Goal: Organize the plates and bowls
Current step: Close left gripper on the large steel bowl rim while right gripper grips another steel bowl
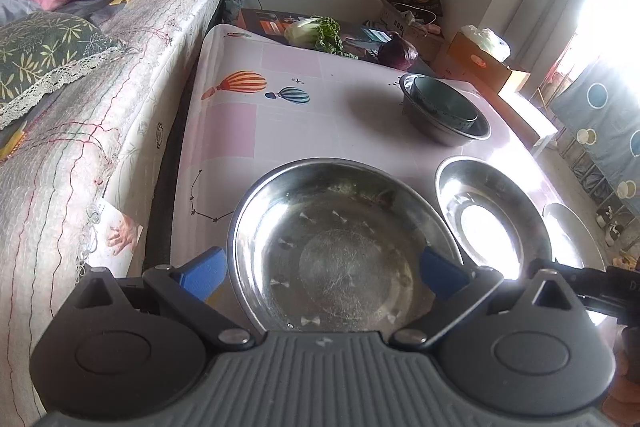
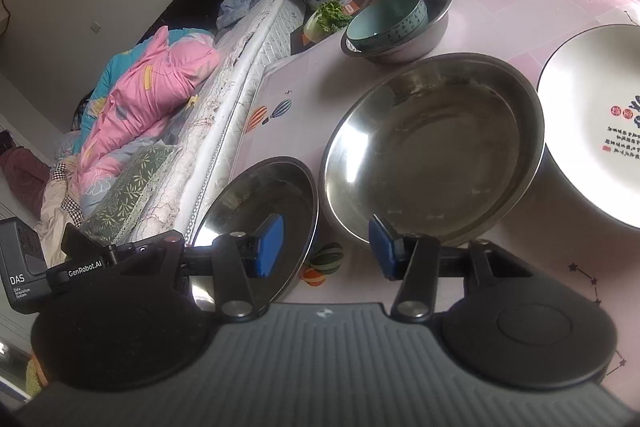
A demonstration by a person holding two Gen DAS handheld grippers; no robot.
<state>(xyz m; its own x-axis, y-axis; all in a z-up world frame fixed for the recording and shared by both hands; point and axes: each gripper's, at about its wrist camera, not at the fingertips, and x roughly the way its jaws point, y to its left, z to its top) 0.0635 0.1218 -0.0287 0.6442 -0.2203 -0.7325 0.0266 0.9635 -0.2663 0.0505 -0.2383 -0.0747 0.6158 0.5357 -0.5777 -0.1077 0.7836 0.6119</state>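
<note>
A wide steel dish (image 1: 340, 247) lies on the pink table, and my left gripper (image 1: 324, 275) hovers over it, open very wide, its blue pads near the dish's two sides and gripping nothing. To its right sits a deeper steel bowl (image 1: 488, 223), then a white plate (image 1: 572, 235). Farther back a teal bowl (image 1: 444, 103) sits inside a steel bowl (image 1: 440, 131). My right gripper (image 2: 328, 249) is open. Its left pad hangs over the steel dish (image 2: 260, 219), its right pad before the deeper steel bowl (image 2: 432, 155). The white plate (image 2: 600, 123) carries printed writing.
A bed (image 1: 100, 107) with pink bedding runs along the table's left edge. Leafy greens (image 1: 316, 33), a purple cabbage (image 1: 397, 51) and cardboard boxes (image 1: 480, 61) crowd the far end. The balloon-print tablecloth (image 1: 240, 115) shows bare between the dishes and the bed.
</note>
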